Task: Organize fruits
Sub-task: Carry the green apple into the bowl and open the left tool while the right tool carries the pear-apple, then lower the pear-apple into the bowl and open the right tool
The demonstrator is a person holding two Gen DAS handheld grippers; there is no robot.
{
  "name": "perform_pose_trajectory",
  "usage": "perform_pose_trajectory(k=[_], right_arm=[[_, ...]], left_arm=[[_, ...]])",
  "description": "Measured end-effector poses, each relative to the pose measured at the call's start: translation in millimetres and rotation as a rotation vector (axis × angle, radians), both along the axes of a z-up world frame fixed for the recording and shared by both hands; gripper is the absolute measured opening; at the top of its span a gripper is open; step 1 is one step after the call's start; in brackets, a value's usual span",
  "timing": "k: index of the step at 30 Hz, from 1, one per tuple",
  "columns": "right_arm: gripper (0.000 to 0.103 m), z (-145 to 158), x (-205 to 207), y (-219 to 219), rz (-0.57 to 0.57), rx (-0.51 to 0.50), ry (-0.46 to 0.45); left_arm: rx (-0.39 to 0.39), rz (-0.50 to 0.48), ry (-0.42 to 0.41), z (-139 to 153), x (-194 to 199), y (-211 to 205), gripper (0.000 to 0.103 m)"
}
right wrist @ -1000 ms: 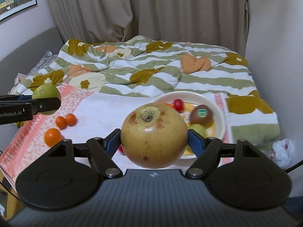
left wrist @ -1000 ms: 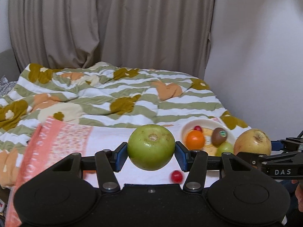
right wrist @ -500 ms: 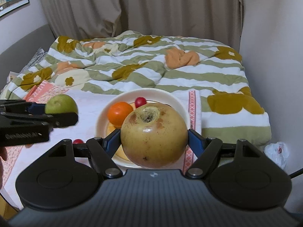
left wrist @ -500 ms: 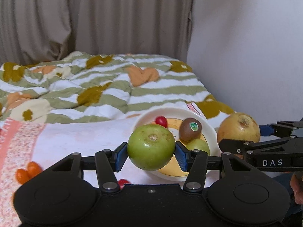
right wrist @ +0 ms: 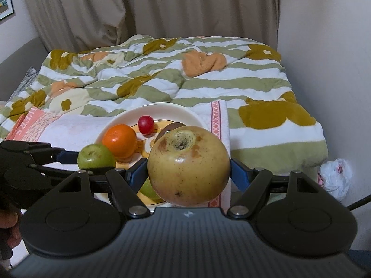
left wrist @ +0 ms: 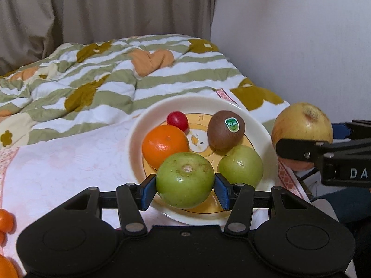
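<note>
Kiwi (left wrist: 226, 129) on plate (left wrist: 136, 136), right side

left wrist: low behind its tool (left wrist: 185, 186), faces plate (left wrist: 148, 125) close up, wall beyond | right wrist: low behind its tool (right wrist: 189, 169), faces bed (right wrist: 208, 88) and curtain, plate (right wrist: 162, 110) near | shared: plate, bed, each other's tool

2 green fruits (left wrist: 184, 179) (left wrist: 240, 165), 1 yellow fruit (left wrist: 302, 125), 1 big orange (left wrist: 165, 144), 1 kiwi (left wrist: 225, 130), 1 red cherry tomato (left wrist: 177, 121), 1 plate (left wrist: 139, 134), approx 3 small oranges (left wrist: 5, 220) at edge, partly cut off.
</note>
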State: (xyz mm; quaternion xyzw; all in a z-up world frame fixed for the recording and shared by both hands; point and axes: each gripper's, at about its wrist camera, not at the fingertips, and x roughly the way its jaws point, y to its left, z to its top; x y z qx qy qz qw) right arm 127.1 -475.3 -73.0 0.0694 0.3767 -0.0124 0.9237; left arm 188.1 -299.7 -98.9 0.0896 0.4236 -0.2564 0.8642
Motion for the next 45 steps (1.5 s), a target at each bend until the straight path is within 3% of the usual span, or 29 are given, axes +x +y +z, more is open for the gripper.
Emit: perform_pose_trajectory(k=[3,4,5,7,22,33,36,39,45], right_arm=[[0.09,-1.4,2.6,-1.7,-0.017,0.003,0.004],[0.09,-2.0,2.5,-2.0,-0.021,0.004,0.004],[0.09,-2.5,2.7,-2.2,-0.024,0.005,0.005],[0.09,-2.6,3.1,-2.3,-0.029,0.007,0.008],[0.09,-11.1,19.2,0.1,-0.036,-0.018,0.006],[0.091,-24.4,42.6,2.2,-0.02,-0.033,0.021],[0.102,-21.5,37.4,1.9,-0.009,-0.032,-0.03],[0.103,-12.1,30.7,3.9,-0.015,-0.054,-0.084],[0.103,-8.9,23.9,3.7,-0.004,-0.043,-0.067]], left_arm=[[0.019,-0.015,-0.001,-3.4,1.6,-3.9,0.058],[0.019,-0.02,-0.009,-2.8,0.9,-4.1,0.066],[0.015,-0.024,-0.02,-0.5,-0.5,-3.8,0.081],[0.0,-0.028,-0.049,6.0,-4.2,-1.2,0.091],[-0.003,0.084,-0.098,38.2,-9.6,53.1,0.093],[-0.008,0.194,-0.094,41.2,-18.6,80.6,0.093],[-0.006,0.211,-0.096,41.1,-21.4,83.2,0.093],[-0.011,0.232,-0.095,42.1,-26.0,86.0,0.093],[-0.024,0.271,-0.105,48.3,-37.2,90.3,0.093]])
